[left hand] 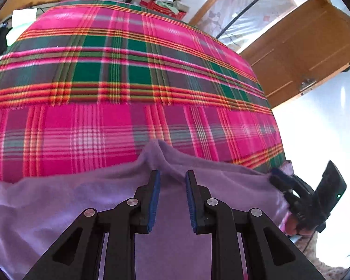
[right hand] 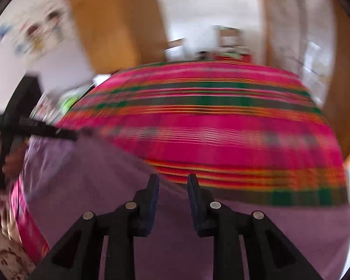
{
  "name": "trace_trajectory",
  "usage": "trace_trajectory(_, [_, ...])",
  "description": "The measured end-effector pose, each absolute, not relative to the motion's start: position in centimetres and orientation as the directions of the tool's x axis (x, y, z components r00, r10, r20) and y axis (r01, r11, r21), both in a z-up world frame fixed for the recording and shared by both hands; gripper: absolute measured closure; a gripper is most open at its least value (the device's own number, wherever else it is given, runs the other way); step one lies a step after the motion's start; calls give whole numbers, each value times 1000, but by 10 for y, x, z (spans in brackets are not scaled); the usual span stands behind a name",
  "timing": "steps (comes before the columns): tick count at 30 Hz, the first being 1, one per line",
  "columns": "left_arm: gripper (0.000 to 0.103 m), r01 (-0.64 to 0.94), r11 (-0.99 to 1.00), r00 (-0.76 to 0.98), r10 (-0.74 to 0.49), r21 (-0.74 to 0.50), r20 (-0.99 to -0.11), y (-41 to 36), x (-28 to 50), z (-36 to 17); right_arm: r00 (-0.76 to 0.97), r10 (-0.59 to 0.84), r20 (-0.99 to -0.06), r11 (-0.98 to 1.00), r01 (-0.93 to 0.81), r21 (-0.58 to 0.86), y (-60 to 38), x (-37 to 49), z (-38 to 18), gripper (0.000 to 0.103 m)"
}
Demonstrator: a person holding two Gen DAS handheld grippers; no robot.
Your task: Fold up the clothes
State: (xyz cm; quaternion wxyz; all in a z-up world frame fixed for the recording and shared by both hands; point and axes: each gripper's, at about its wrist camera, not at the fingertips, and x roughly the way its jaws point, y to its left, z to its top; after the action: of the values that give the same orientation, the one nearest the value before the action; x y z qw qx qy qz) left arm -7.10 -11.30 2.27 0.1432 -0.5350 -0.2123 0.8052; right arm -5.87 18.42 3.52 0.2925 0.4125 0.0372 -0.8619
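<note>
Soft lilac fleece garment (left hand: pixel 86 200) lies across the near edge of the bed, on top of the pink-green-orange plaid blanket (left hand: pixel 128 70), far side bunched into a raised ridge. Left gripper (left hand: pixel 172 179) hovers right over that ridge, fingers (left hand: pixel 154 198) narrowly parted, cloth between them but pads not pressing, so no grip. Right gripper (right hand: pixel 172 183) sits over the garment's far edge where it meets the blanket; that view is heavily smeared, fingers (right hand: pixel 151 200) part-open with nothing between them. In the left wrist view the right gripper shows at the garment's right corner; whether it touches the cloth there, can't tell. Judgement: this is a regrasp, both hands empty and picking new pinch points for the next fold. To do it well: pinch one layer only at each end of the same edge, symmetric spacing, and seat the pads fully before lifting. Lift both together and keep light tension so the fleece doesn't sag or drag the blanket underneath. Risk: catching the blanket with the garment.
</note>
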Motion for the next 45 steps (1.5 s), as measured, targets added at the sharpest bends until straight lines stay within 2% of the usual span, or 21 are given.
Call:
trace_trajectory(5, [80,-22,-860,-362,483,-510,-798,-105,-72,19,-398,-459,-795,-781,607,147,149,-70,18,78])
trace_trajectory(8, [80,-28,-851,-350,500,-525,-792,-101,-76,15,-393,-471,-790,-775,613,157,147,-69,17,98])
trace_trajectory(11, [80,-41,-844,-339,515,-534,-788,-94,-82,13,-439,-464,-769,-807,567,163,154,-75,21,101])
trace_trajectory(21, [80,9,-831,-349,519,-557,-780,-98,-97,-3,-480,-393,-785,-871,467,151,156,-85,12,100])
trace_trajectory(22, [80,5,-831,-352,520,-557,-779,-98,-97,-3,-484,-390,-783,-877,455,156,158,-85,11,98])
trace_trajectory(24, [80,17,-822,-359,526,-569,-771,-100,-98,-5,-491,-387,-780,-887,431,168,163,-85,11,87])
trace_trajectory(27, [80,31,-818,-369,524,-574,-767,-100,-96,-5,-513,-396,-761,-902,375,216,181,-78,18,86])
trace_trajectory(32, [80,23,-820,-408,514,-572,-755,-91,-88,1,-639,-283,-715,-959,168,230,246,-61,36,84])
trace_trajectory(36, [80,6,-795,-423,548,-606,-722,-83,-81,4,-712,-85,-697,-962,-125,244,324,-33,38,79])
trace_trajectory(40, [80,3,-795,-415,551,-607,-724,-73,-80,3,-698,93,-710,-906,-356,231,386,-1,30,77])
trace_trajectory(45, [80,10,-790,-407,557,-613,-724,-63,-77,1,-684,64,-727,-816,-455,356,430,13,13,73])
